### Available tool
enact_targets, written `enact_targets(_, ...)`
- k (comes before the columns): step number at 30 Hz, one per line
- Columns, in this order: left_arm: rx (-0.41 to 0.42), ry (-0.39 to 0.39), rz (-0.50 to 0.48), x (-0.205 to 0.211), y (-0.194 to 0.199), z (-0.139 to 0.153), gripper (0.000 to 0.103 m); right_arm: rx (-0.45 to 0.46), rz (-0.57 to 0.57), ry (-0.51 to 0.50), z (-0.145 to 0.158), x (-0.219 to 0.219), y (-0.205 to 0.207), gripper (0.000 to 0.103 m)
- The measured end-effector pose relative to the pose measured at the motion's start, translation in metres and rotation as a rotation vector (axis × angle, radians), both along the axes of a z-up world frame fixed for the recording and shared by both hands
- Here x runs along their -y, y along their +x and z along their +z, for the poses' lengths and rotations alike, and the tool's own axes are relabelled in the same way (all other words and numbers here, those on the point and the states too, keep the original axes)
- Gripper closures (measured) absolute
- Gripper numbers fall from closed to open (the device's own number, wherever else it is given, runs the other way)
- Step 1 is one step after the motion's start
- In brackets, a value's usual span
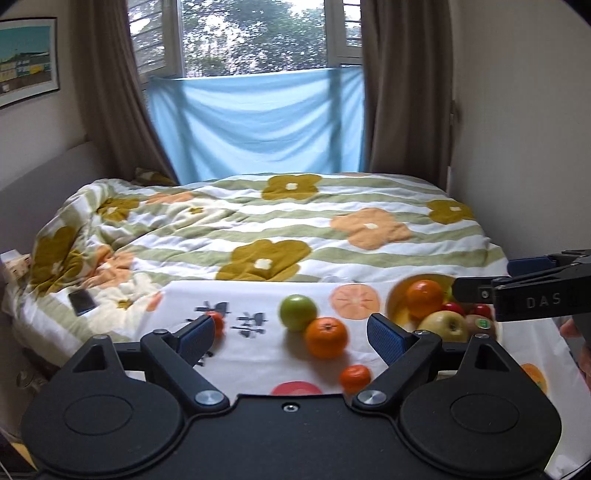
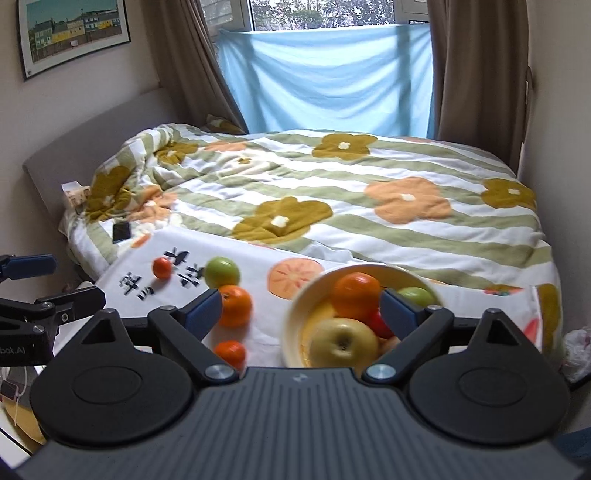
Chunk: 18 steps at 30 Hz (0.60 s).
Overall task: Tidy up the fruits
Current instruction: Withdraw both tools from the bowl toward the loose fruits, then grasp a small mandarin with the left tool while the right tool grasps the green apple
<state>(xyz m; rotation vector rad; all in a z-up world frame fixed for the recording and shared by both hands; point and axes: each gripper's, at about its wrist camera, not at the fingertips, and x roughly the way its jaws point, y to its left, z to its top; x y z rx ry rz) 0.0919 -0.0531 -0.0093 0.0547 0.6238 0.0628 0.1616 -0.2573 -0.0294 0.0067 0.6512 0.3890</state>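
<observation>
The room is a small bedroom. A bed (image 2: 369, 206) with a flowered, green-striped quilt fills most of it, and behind it a window (image 1: 251, 33) is half covered by a light blue sheet (image 1: 258, 118) between brown curtains (image 1: 402, 85). A framed picture (image 2: 70, 29) hangs on the left wall. A dark phone (image 1: 82, 301) lies on the quilt at the left.

A white printed cloth (image 2: 258, 266) is spread over the near part of the bed (it has black characters and orange fruit drawings). On it lie a green apple (image 1: 297, 312), touching a big orange (image 1: 326, 337), and two small mandarins, one near (image 1: 354, 377) and one further left (image 2: 162, 267).

A cream bowl (image 2: 291, 325) stands on the cloth at the right. It holds a yellow apple (image 2: 343, 343), an orange (image 2: 355, 291), a green fruit and something red, perhaps a small apple; the view there is blurred.

The left gripper (image 1: 291, 334) has its jaws wide apart and empty above the loose fruit. The right gripper (image 2: 301, 310) also has its jaws wide apart, above the bowl, gripping nothing.
</observation>
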Motion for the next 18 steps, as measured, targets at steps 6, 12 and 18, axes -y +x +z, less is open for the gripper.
enact_targets(6, -0.009, 0.036, 0.006, -0.051, 0.013, 0.002, 0.001, -0.007, 0.001, -0.008, 0.001, -0.046, 0.013, 0.000)
enact_targets(12, -0.045, 0.052, -0.050, -0.094, 0.041, -0.005, 0.001, -0.050, -0.022, -0.013, -0.009, -0.091, 0.036, 0.000)
enact_targets(18, -0.100, 0.053, -0.134, -0.127, 0.075, -0.025, 0.001, -0.101, -0.060, -0.036, -0.029, -0.131, 0.059, 0.000)
